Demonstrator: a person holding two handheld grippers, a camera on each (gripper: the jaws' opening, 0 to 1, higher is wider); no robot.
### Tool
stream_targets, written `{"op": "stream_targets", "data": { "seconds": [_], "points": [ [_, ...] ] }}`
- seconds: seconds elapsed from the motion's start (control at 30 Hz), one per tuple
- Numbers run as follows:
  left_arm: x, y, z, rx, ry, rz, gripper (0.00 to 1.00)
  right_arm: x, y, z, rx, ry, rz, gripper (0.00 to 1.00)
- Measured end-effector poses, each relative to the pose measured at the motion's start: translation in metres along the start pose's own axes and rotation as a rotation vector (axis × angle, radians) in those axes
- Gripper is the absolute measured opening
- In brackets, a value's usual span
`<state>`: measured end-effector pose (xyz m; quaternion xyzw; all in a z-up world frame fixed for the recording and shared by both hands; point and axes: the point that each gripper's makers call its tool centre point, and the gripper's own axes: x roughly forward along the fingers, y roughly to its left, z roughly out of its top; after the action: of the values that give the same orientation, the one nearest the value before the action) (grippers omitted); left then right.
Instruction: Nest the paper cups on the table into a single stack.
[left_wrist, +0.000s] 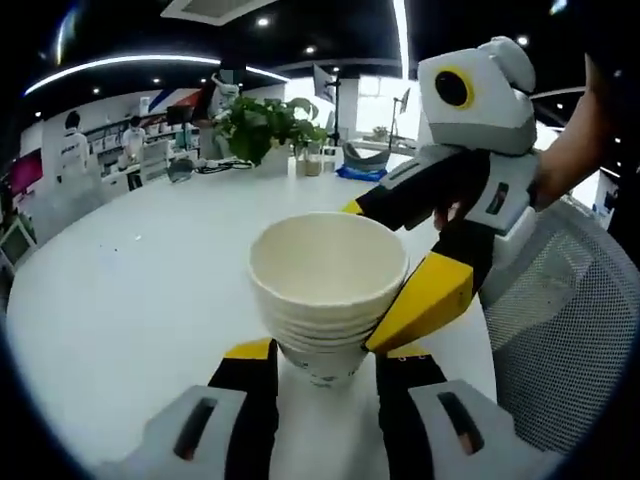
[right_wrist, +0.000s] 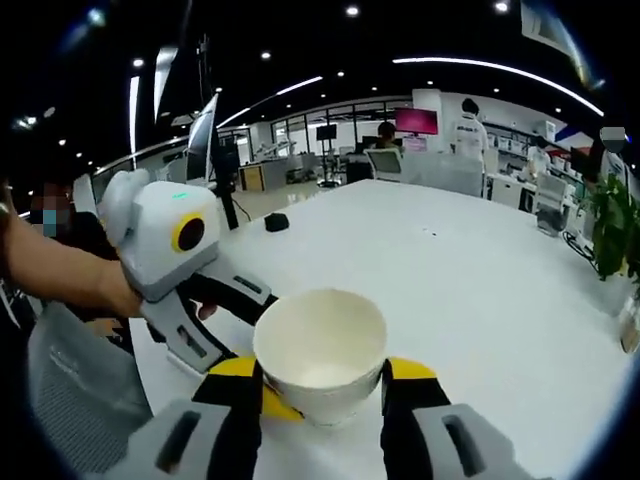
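Bright ceiling strips (left_wrist: 120, 62) light both views evenly; fisheye bending warps the edges, and the background is soft.

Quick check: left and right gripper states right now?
Left gripper: closed on the stack of paper cups.
Right gripper: closed on the same stack, near its rim.

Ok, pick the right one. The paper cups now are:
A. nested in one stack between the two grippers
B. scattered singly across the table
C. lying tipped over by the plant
A: the cup stack stands upright, with several rims showing, the left gripper and right gripper around it.
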<state>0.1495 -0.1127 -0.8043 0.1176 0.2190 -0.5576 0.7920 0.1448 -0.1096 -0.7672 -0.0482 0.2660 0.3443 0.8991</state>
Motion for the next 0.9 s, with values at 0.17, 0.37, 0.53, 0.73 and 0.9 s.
{"op": "stream_targets", "data": {
  "seconds": [0.17,0.37,0.53,0.73,0.9],
  "points": [
    [-0.007,0.011,0.006,0.013,-0.011,0.024,0.37,0.004,0.000,0.013,-0.013,-0.021,0.010,0.46],
    [-0.014,0.031,0.009,0.019,-0.005,0.046,0.37,0.017,0.000,0.023,-0.034,-0.028,0.032,0.46],
    [-0.015,0.047,0.009,0.019,0.003,0.061,0.36,0.031,-0.004,0.032,-0.042,-0.032,0.046,0.46],
    [-0.015,0.067,0.011,0.026,0.025,0.078,0.36,0.047,-0.018,0.042,-0.038,-0.033,0.054,0.46],
    [-0.013,0.083,0.011,0.014,0.027,0.085,0.36,0.060,-0.026,0.047,-0.020,-0.032,0.061,0.47]
  ]
}}
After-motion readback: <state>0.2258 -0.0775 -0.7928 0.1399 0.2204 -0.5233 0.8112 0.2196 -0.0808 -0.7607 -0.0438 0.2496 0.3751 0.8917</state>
